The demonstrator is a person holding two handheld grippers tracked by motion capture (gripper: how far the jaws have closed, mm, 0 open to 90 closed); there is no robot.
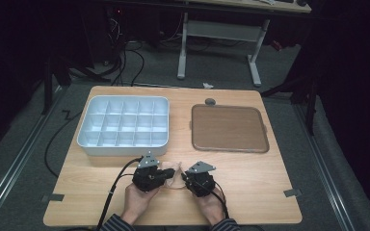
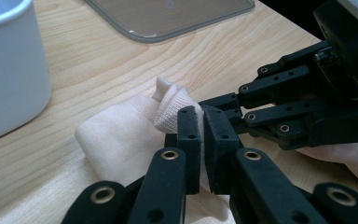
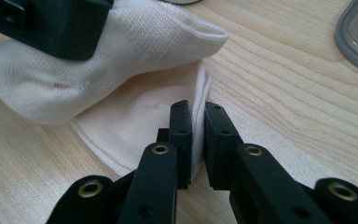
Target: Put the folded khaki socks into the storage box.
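sock pinched by both grippers at the near middle of the table

at far left a white compartment box (image 1: 123, 126) is seen, every cell in view bare; at far right a brown tray (image 1: 230, 128) lies flat, nothing on it. a pale sock (image 2: 121, 135) lies on the wooden table (image 1: 250, 183) at the near edge, between the two hands, well apart from box and tray. the left gripper (image 2: 203, 140) is clamped on the sock's fabric, jaws nearly together, with a ribbed part bunched up just beyond them. the right gripper (image 3: 198, 135) is likewise closed on a thin folded edge of the sock (image 3: 135, 112). judged from this: the sock is gripped and part-folded, but folding is not finished and nothing has yet been put into a cell, so most of the work is left.
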